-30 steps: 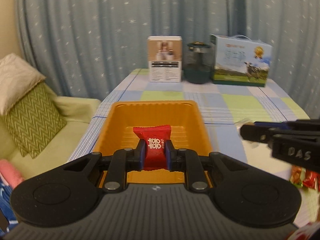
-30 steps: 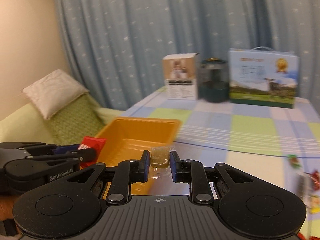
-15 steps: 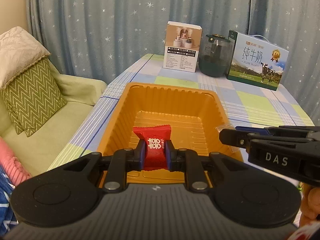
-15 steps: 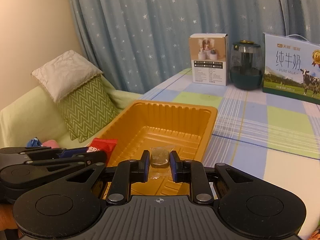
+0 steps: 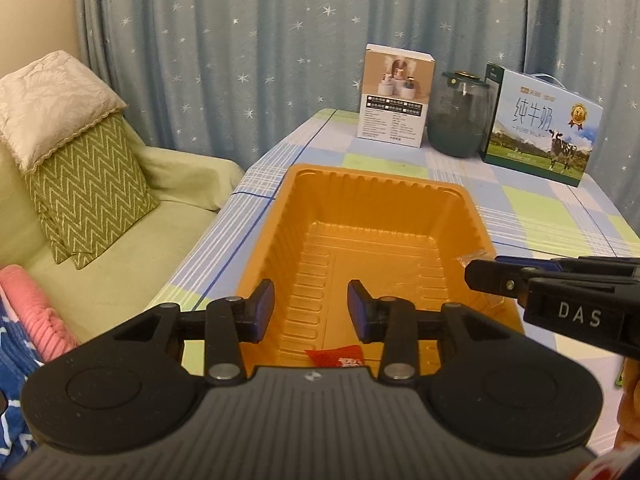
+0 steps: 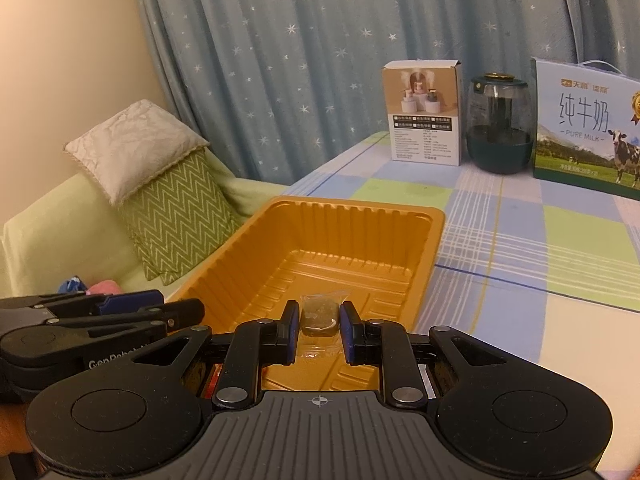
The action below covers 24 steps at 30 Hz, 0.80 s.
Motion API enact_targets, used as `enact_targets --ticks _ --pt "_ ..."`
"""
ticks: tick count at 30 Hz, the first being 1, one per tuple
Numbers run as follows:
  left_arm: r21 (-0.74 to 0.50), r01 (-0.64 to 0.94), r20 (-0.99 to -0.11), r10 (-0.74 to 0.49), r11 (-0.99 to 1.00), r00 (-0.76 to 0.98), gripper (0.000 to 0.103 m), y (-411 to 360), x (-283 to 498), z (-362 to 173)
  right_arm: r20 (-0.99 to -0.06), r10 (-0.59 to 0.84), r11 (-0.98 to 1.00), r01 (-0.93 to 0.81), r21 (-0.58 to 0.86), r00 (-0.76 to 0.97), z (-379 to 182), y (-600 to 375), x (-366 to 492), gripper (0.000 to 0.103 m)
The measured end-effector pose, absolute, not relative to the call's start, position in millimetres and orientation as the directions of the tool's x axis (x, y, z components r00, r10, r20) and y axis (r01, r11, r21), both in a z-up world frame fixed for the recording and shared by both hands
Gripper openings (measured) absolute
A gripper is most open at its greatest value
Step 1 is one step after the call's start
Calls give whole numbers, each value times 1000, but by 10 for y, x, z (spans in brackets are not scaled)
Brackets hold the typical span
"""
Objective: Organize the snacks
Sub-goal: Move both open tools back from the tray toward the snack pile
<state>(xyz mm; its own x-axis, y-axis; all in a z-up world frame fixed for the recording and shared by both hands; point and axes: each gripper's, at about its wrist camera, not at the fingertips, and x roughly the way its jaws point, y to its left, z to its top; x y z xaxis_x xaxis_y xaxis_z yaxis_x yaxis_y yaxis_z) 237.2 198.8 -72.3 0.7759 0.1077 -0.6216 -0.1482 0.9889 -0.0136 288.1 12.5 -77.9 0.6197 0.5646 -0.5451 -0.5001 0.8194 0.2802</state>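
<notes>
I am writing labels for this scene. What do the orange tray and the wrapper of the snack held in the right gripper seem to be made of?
Orange tray: likely thin moulded plastic, glossy; ribbed walls and floor catch highlights.
Snack wrapper in the right gripper: apparently clear plastic film, shiny and crinkled; the dark snack shows through.

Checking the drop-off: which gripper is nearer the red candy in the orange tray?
Left. The left gripper hangs open right above the red candy, its jaws having just opened; the right gripper is off to the side, shut on a clear-wrapped sweet.
</notes>
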Motion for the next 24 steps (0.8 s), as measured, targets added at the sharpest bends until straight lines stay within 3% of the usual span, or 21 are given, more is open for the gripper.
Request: enact_targets --ticks 6,8,9,16,20,24 --pt "-25 -174 -621 121 984 774 42 2074 2348 -729 -522 594 799 -524 295 612 -768 167 2882 25" --pt "-33 -179 -619 120 983 776 44 2088 2339 -720 -510 595 801 -513 309 622 -756 131 2878 62" --pt "-37 -180 -618 119 983 777 45 2093 2337 -715 -502 595 802 -507 316 628 -744 105 2874 65" --pt "-44 -175 -602 114 984 791 49 2020 2319 -667 -484 554 832 -458 313 677 -618 -173 2767 65" --pt "-66 -146 -586 79 987 806 59 1879 2271 -610 -473 504 864 -415 286 723 -531 -463 2596 65" --pt "-67 -91 -560 38 994 828 62 1623 2186 -531 -468 418 908 -353 224 778 -504 -823 2322 65"
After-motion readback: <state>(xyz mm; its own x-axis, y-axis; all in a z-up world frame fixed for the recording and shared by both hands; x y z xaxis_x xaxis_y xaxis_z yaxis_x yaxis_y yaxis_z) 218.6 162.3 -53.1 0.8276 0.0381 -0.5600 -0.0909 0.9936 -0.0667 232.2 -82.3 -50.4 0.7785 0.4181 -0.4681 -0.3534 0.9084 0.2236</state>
